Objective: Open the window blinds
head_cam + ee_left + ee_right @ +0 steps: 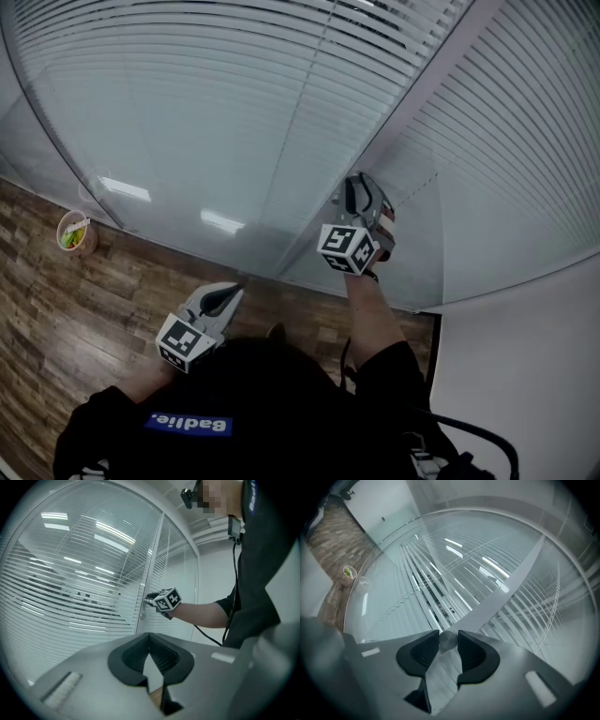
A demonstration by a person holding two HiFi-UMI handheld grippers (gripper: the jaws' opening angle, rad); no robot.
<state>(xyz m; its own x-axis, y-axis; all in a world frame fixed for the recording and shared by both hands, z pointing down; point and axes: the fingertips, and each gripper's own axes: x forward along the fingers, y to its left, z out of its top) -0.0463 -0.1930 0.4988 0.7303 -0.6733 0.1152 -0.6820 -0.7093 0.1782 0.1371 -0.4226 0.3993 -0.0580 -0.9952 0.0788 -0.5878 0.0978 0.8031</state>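
Observation:
White slatted blinds (234, 112) hang behind the glass panes, their slats partly tilted so that dark gaps show in the right gripper view (436, 592). A small round metal knob (448, 640) sits on the pale upright frame (412, 103) between two panes. My right gripper (357, 190) is shut on this knob, which is pinched between its two dark jaw tips (448, 638). The left gripper view shows it reaching level to the frame (149, 597). My left gripper (232, 292) hangs low near the floor, shut and empty (150, 641), apart from the blinds.
The wooden floor (66, 319) runs along the foot of the glass. A small round cup (74, 232) stands on it by the glass at the left (348, 572). A white wall panel (525, 375) closes the right side.

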